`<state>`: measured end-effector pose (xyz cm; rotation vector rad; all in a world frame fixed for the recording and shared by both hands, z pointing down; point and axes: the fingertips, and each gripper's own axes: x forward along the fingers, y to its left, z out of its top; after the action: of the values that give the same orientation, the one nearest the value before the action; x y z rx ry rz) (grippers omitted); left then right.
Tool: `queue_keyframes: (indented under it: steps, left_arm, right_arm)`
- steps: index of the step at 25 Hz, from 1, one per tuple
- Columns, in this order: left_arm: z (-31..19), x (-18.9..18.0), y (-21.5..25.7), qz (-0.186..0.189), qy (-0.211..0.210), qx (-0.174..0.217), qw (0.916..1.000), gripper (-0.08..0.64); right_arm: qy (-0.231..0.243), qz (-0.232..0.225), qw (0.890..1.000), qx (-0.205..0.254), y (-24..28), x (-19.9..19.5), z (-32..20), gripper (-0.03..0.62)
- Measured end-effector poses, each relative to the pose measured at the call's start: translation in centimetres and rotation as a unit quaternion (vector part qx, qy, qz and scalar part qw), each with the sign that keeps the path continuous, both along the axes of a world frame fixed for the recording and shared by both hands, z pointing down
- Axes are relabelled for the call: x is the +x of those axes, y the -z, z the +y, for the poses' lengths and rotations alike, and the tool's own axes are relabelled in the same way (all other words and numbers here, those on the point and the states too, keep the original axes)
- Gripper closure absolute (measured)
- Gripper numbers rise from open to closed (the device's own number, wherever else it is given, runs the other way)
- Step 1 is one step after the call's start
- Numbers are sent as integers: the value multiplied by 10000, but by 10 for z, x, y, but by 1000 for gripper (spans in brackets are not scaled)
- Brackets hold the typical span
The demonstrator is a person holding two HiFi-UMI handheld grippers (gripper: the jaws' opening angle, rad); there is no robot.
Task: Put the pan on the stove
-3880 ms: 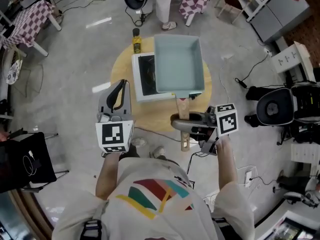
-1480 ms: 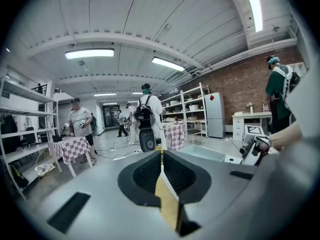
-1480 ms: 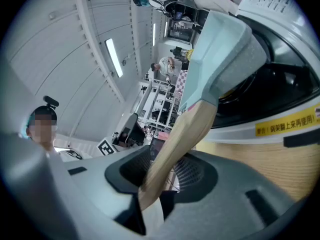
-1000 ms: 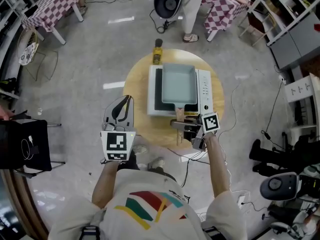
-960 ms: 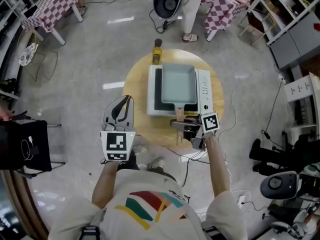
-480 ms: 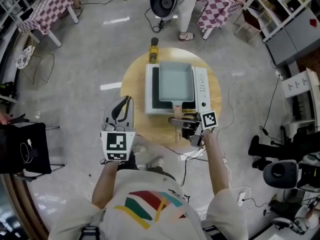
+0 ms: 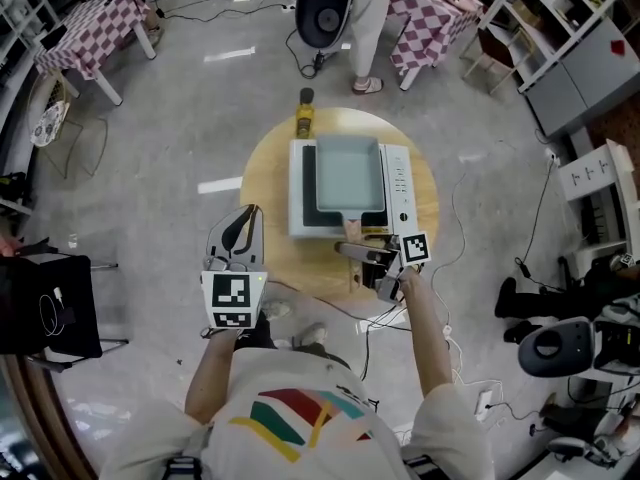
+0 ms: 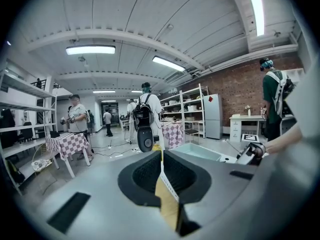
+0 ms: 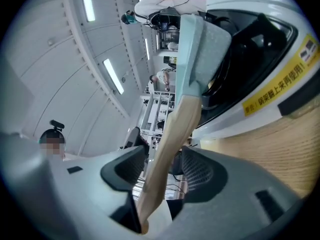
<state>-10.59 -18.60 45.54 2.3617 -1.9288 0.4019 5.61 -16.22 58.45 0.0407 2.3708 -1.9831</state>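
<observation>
One step remains, I think: the pan sits on the stove, the jaws of my right gripper have just been opening around the handle, so I must withdraw carefully.

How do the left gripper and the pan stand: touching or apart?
Apart. The head view shows it plainly: the left gripper hangs by the left edge of the table, and the pan lies on the stove, with bare wood between them.
</observation>
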Motion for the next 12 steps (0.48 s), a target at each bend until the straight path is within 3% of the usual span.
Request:
queue_keyframes:
  steps: [6, 12]
  left_arm:
    - [1, -1, 0, 27, -33, 27, 10000, 548]
    - [5, 0, 8, 68, -114, 95, 9999, 548]
  right_arm:
    - [-293, 116, 9995, -50, -6, 16, -4, 390]
    - [-1066, 62, 9940, -227, -7, 48, -6, 391]
